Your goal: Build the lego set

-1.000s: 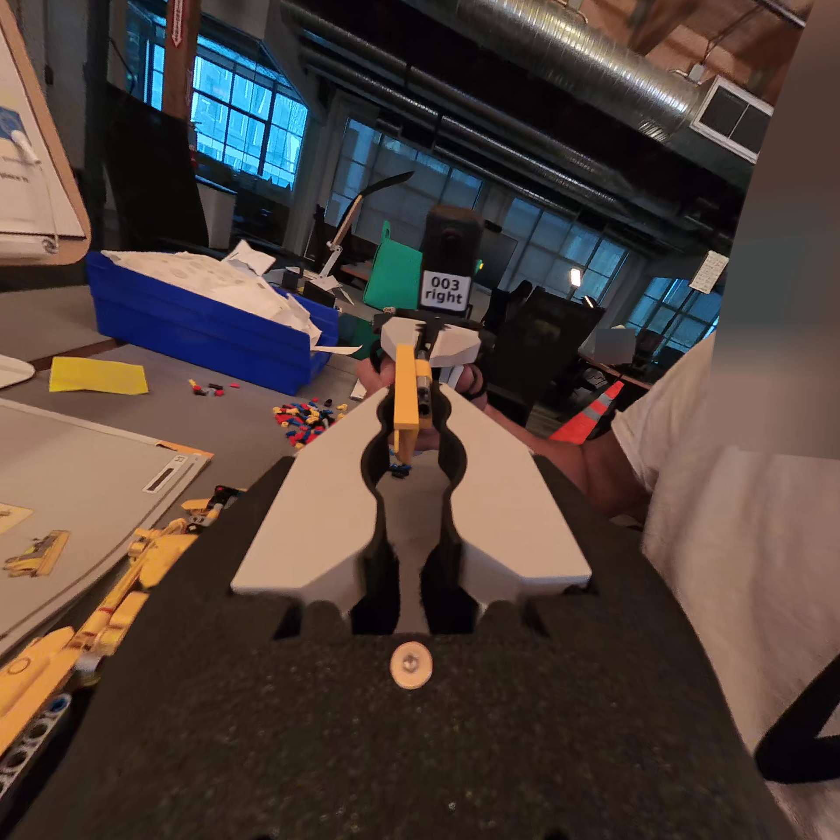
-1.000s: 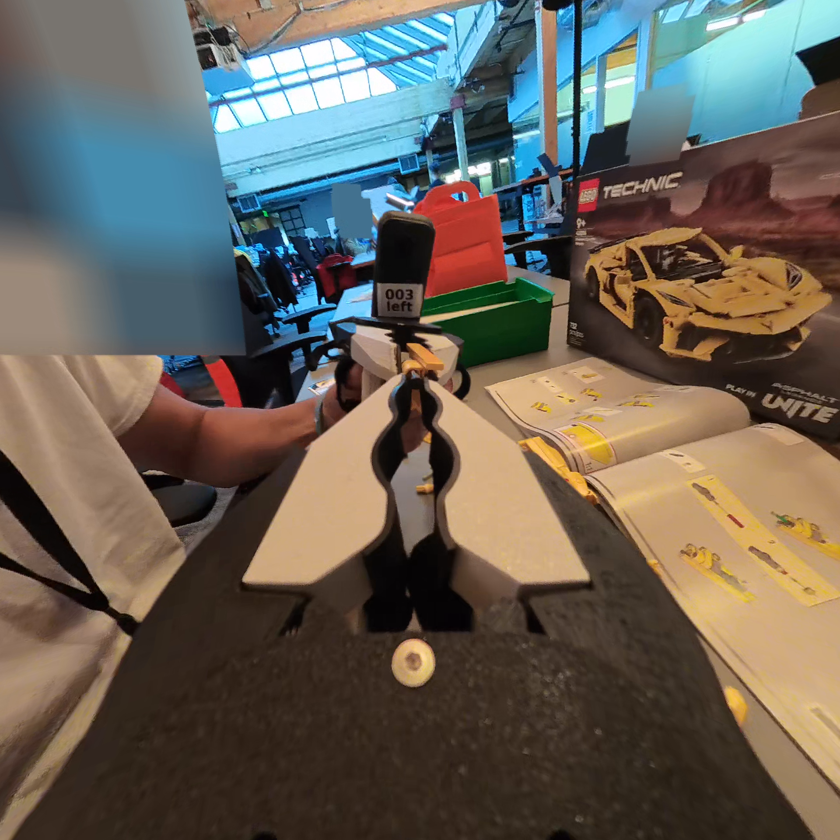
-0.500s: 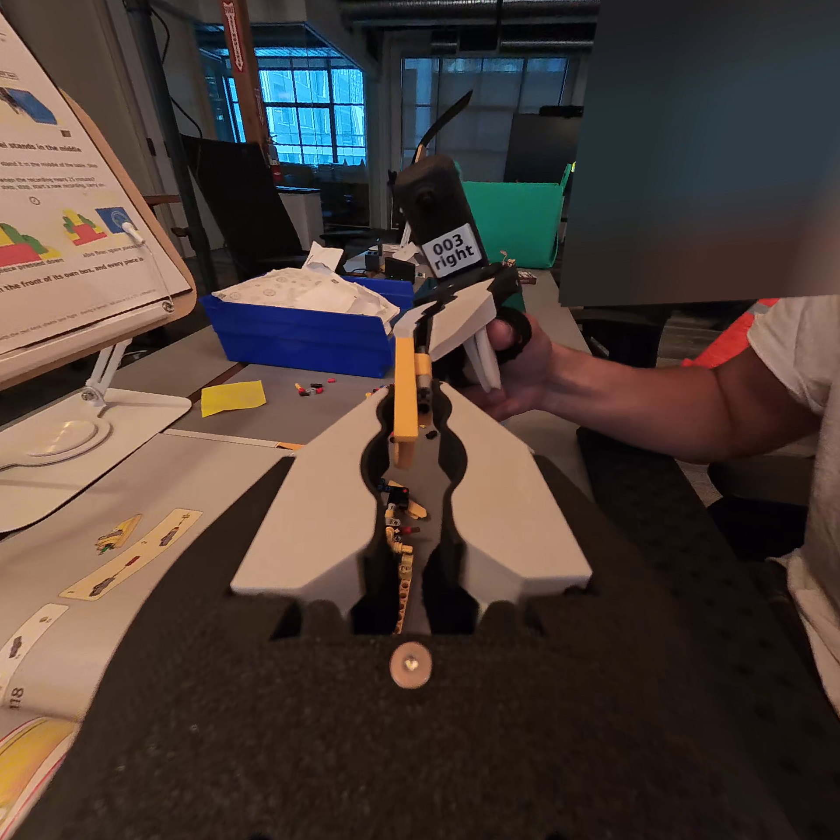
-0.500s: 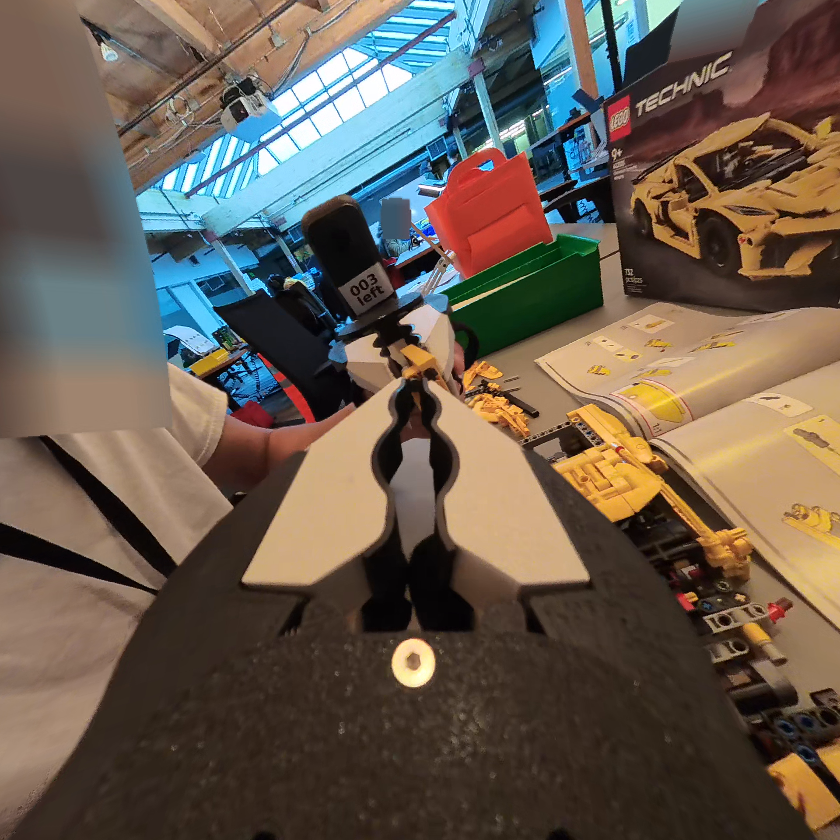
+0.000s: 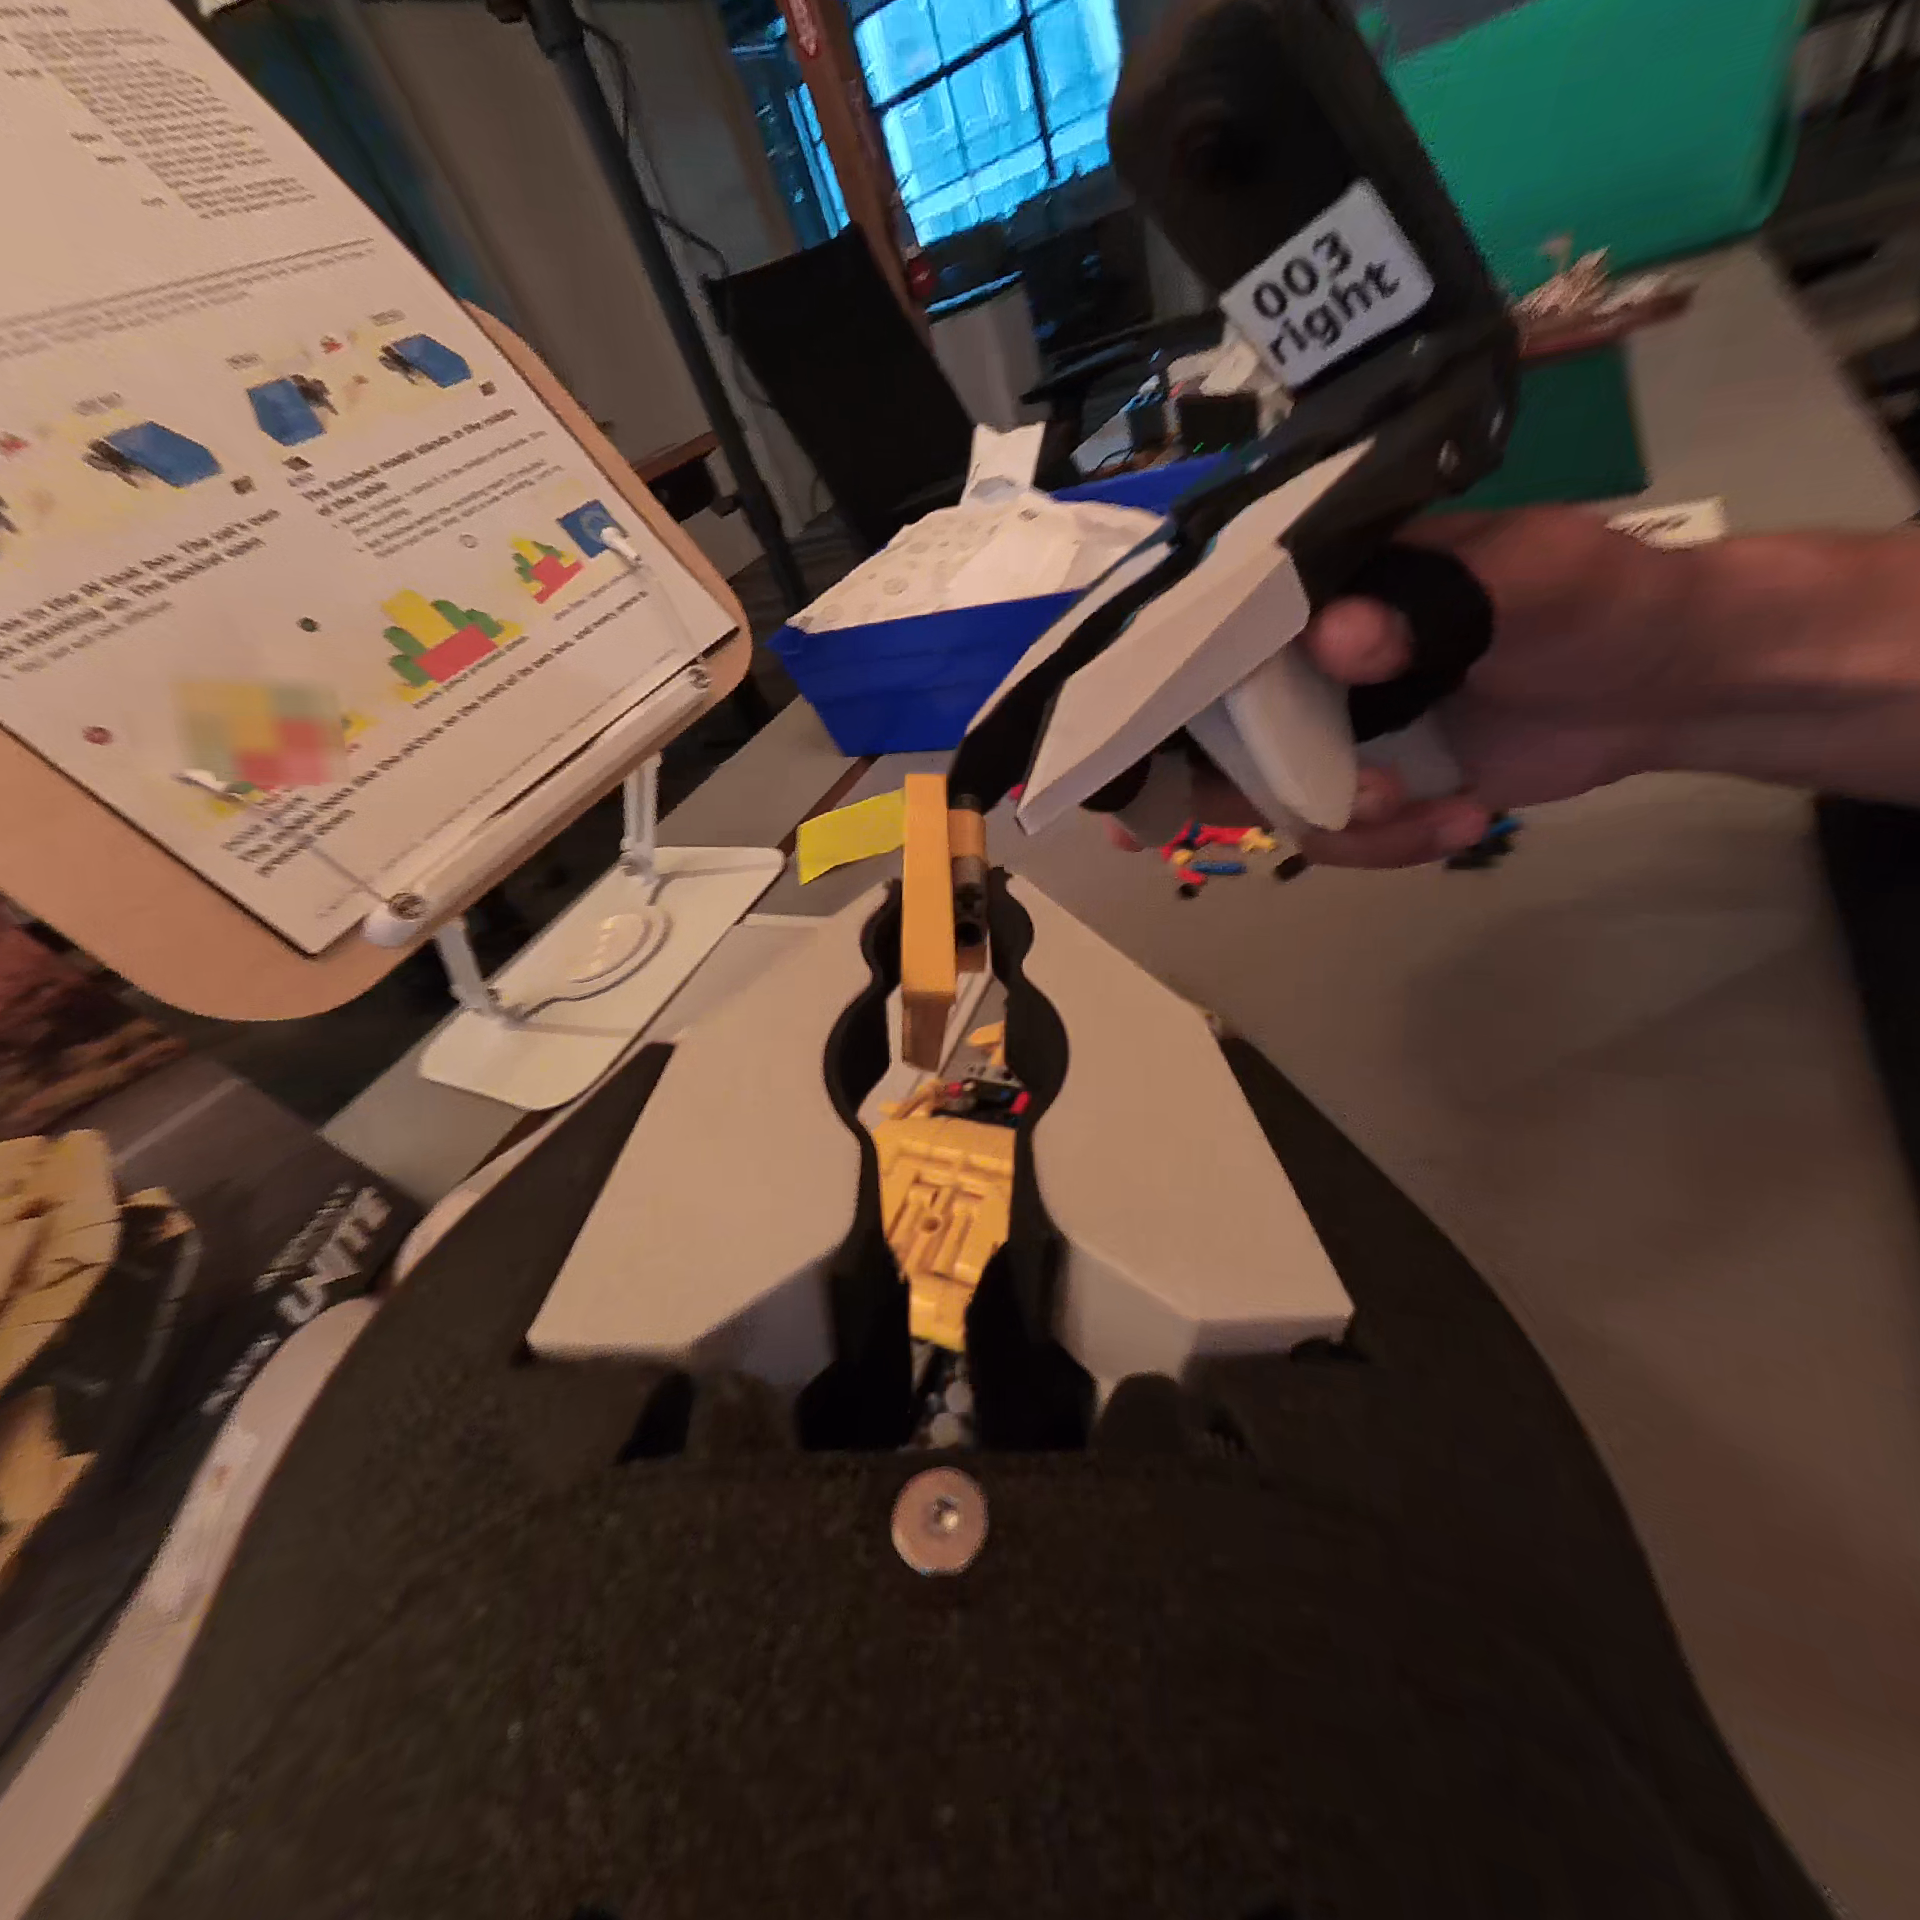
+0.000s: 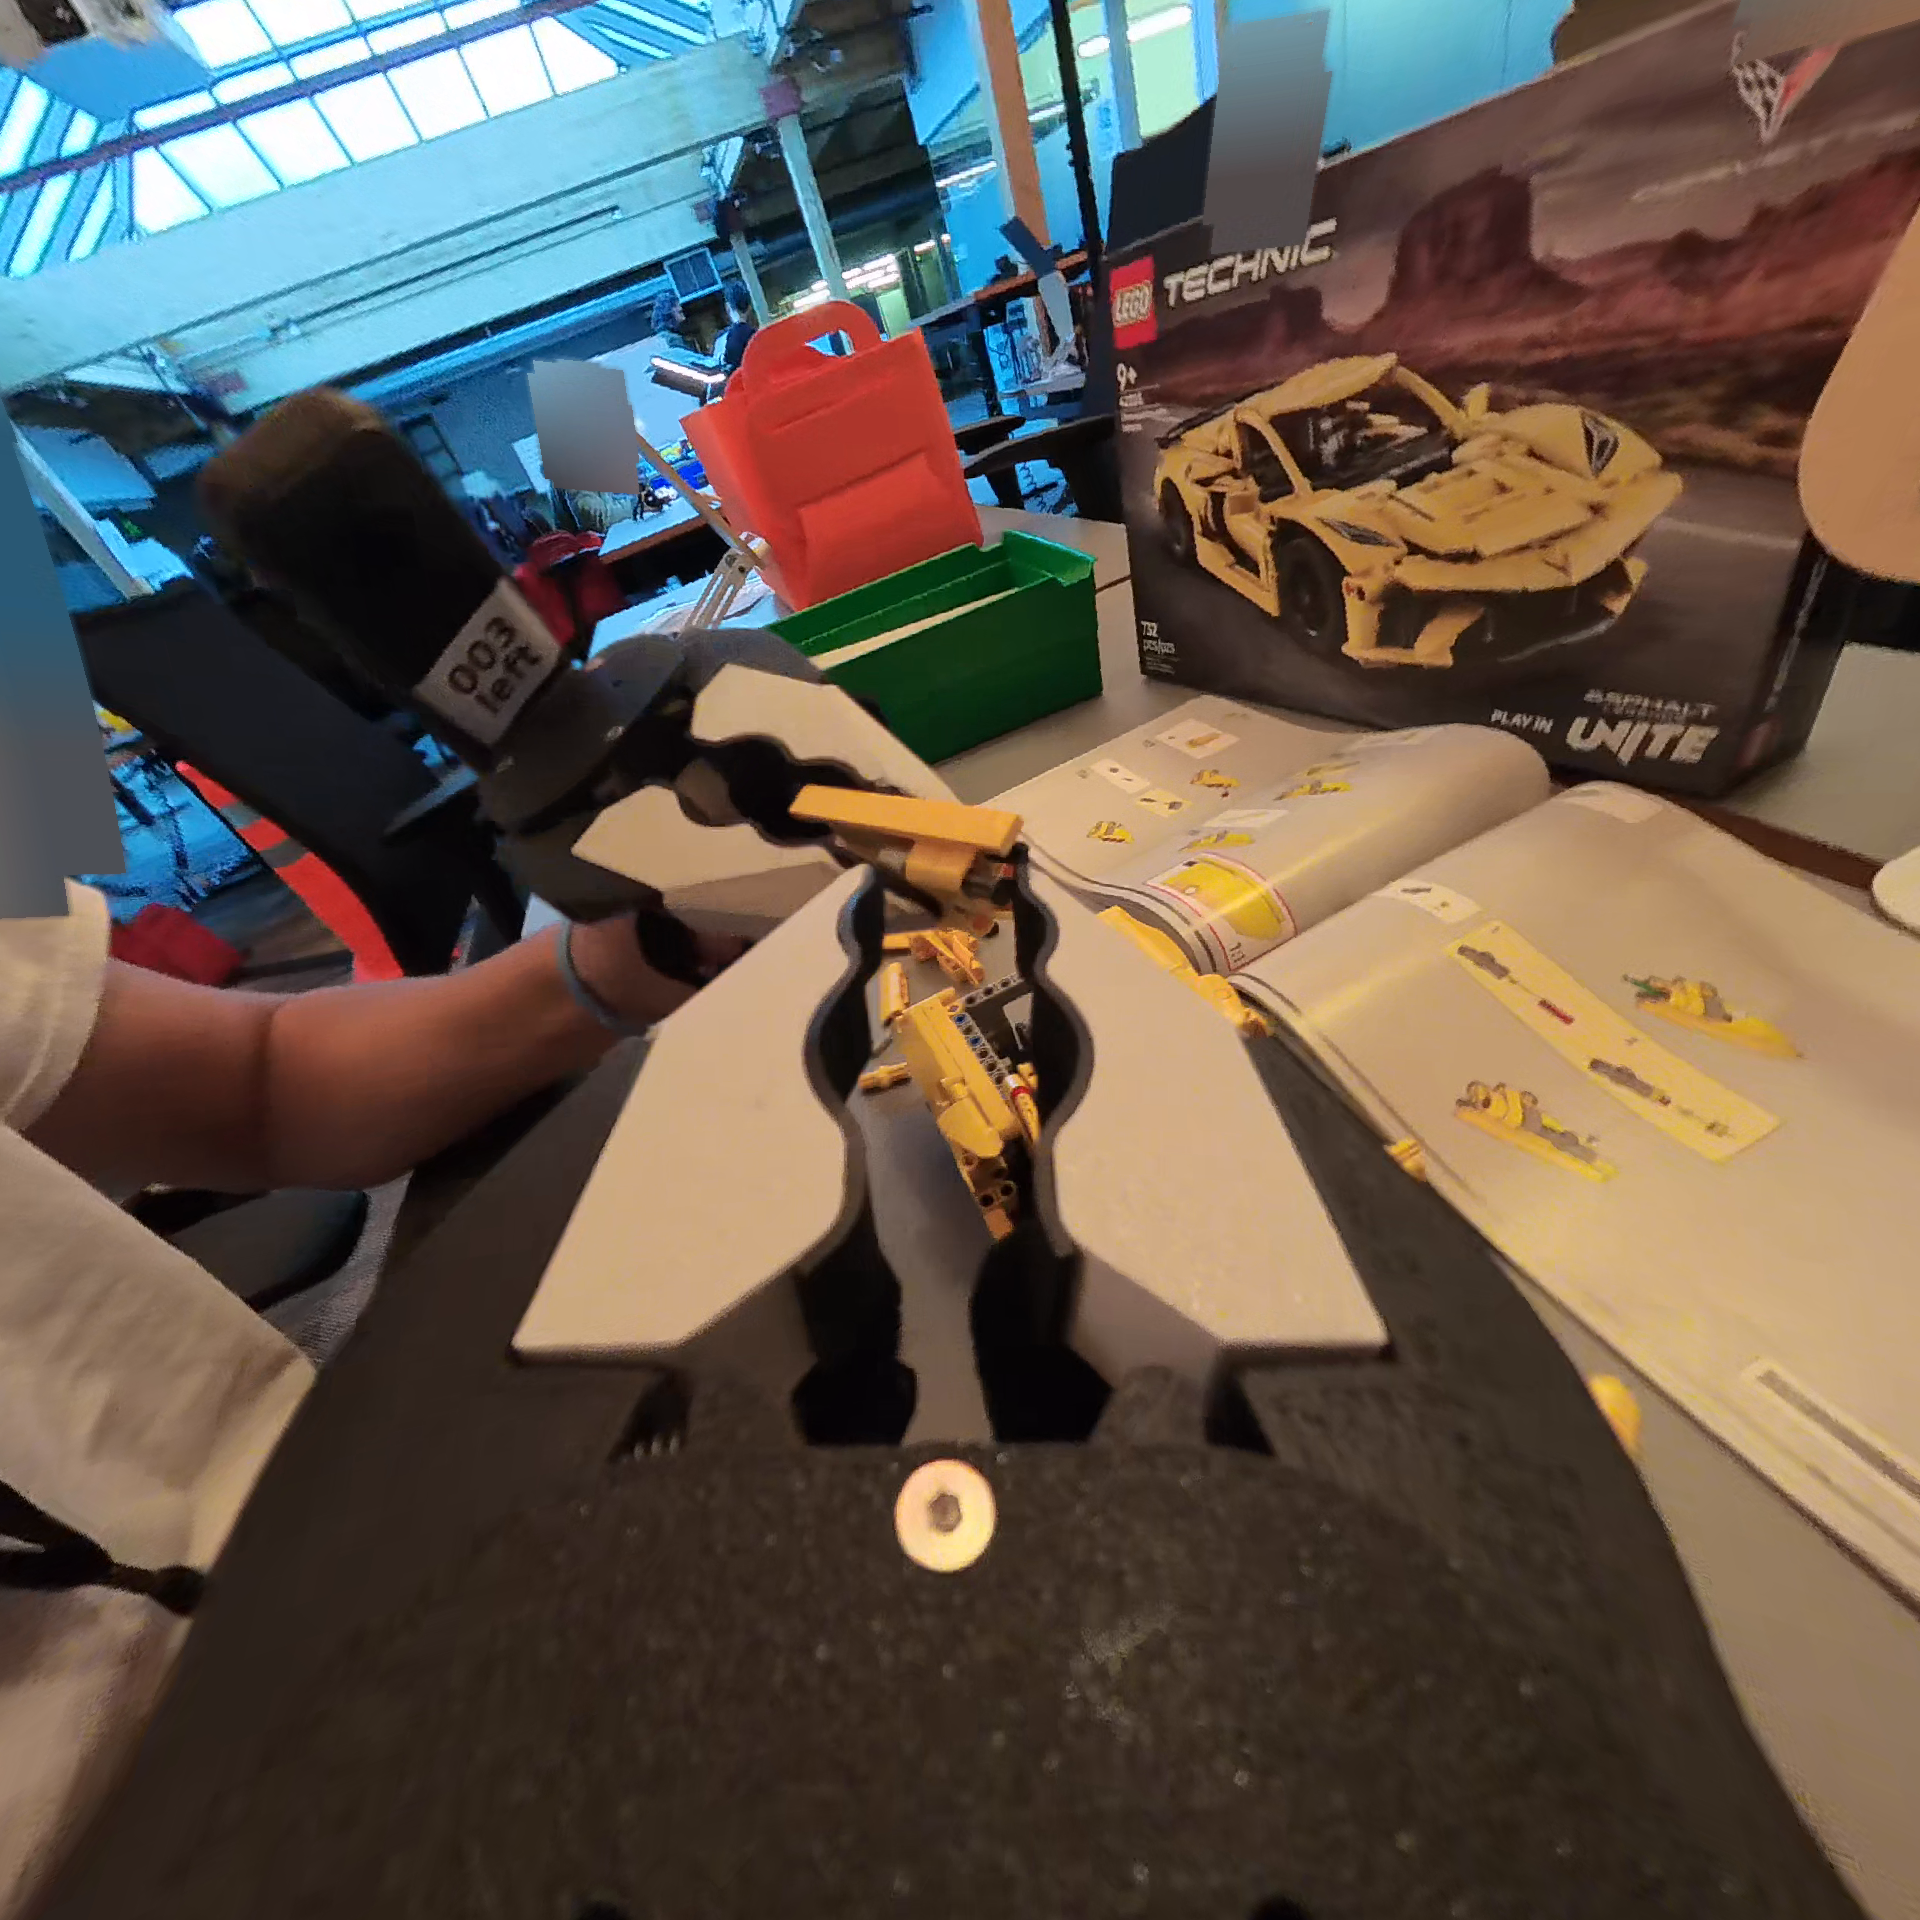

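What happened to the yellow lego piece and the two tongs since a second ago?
Both tongs, left tongs and right tongs, tipped downward together: a second ago windows and ceiling lay behind them, now the table and the part-built yellow model lie below. The right one also rolled sideways. Unchanged: both stay shut on the small yellow assembly, neither letting go, and the instruction booklet stays open.

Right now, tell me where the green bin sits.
In the right wrist view, the green bin sits on the far table, just in front of the orange bag and left of the set's box.
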Demonstrator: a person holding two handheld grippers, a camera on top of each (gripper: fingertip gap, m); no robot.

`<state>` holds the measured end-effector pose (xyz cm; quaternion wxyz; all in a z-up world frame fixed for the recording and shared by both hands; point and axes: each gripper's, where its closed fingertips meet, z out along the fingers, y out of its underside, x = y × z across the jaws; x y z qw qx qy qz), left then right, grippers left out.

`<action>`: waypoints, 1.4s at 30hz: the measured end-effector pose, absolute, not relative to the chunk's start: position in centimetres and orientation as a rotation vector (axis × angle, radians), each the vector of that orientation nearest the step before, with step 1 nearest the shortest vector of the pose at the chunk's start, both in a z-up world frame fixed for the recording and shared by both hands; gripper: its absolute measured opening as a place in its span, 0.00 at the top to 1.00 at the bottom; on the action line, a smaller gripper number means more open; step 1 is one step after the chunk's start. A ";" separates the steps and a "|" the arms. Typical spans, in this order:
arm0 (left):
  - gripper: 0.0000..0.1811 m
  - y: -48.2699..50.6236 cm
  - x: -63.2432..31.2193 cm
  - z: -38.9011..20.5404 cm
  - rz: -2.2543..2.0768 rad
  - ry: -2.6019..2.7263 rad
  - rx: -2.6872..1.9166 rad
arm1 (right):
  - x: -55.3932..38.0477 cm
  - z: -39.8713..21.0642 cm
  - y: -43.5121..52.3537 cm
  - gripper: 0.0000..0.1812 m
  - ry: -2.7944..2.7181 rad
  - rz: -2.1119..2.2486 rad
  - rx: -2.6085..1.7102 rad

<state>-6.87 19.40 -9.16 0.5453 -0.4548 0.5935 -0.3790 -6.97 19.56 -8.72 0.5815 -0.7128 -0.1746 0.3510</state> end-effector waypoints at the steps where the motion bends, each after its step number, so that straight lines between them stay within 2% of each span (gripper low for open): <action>1: 0.92 19.6 -6.8 -9.4 -0.843 1.411 -1.075 | -7.1 -8.9 19.6 0.84 -0.382 0.845 -1.688; 4: 0.92 20.0 -6.5 -9.8 -0.685 1.408 -1.050 | -7.3 -9.1 19.9 0.78 -0.300 0.867 -1.740; 9: 0.92 19.9 -6.2 -10.1 -0.534 1.405 -1.007 | -7.3 -10.0 20.3 0.77 -0.244 0.705 -1.843; 12: 0.92 19.9 -6.2 -10.3 -0.460 1.407 -0.991 | -7.7 -10.3 20.2 0.73 -0.253 0.678 -1.868; 21: 0.91 19.4 -6.0 -10.1 -0.301 1.408 -0.877 | -7.5 -10.5 19.8 0.76 -0.360 0.733 -1.835; 24: 0.90 19.2 -5.9 -10.1 -0.287 1.388 -0.853 | -6.9 -10.6 19.9 0.83 -0.351 0.770 -1.825; 33: 0.88 19.7 -5.6 -12.2 -0.336 1.476 -0.950 | -5.6 -11.9 20.4 0.83 -0.355 0.710 -1.861; 36: 0.90 19.9 -5.7 -13.6 -0.388 1.556 -1.011 | -4.4 -12.5 20.8 0.83 -0.401 0.509 -1.895; 39: 0.96 20.1 -5.8 -14.1 -0.377 1.584 -1.000 | -4.8 -12.3 20.3 0.83 -0.455 0.443 -1.907; 42: 0.98 20.4 -5.8 -13.8 -0.313 1.555 -0.945 | -4.8 -12.6 20.1 0.83 -0.483 0.407 -1.934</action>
